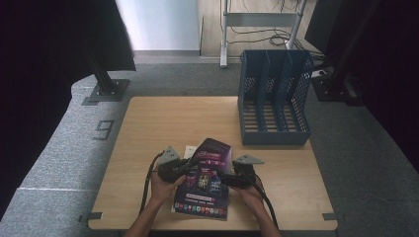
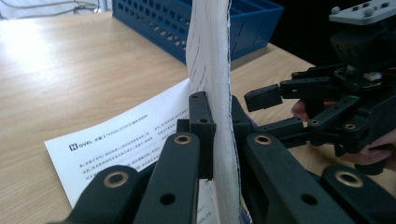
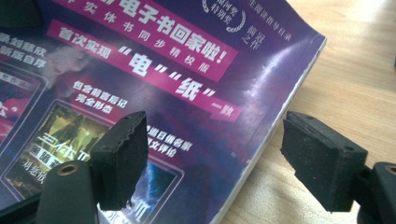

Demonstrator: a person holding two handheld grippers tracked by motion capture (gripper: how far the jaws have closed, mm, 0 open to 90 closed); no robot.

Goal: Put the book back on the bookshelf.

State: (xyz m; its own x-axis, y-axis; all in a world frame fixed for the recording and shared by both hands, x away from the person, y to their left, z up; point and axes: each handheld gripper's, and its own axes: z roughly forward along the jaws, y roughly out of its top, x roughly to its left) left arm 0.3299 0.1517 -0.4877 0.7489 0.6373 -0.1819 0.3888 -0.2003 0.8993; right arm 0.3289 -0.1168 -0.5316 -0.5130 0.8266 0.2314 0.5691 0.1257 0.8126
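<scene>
A thick book with a dark purple cover (image 1: 205, 177) lies near the table's front edge, its far end lifted. My left gripper (image 1: 184, 168) is shut on the book's page edge (image 2: 215, 84), which stands upright between its two pads in the left gripper view. My right gripper (image 1: 228, 177) is open at the book's right side. In the right gripper view one pad (image 3: 122, 156) hovers over the purple cover (image 3: 154, 74) and the other pad (image 3: 322, 158) hangs over bare wood, beyond the book's edge. The right gripper (image 2: 275, 112) also appears open in the left gripper view.
A printed white sheet (image 2: 126, 140) lies flat on the wooden table (image 1: 163, 123) under the book. A blue mesh file holder (image 1: 273, 96) with upright dividers stands at the back right. Black stands and cables occupy the carpet beyond the table.
</scene>
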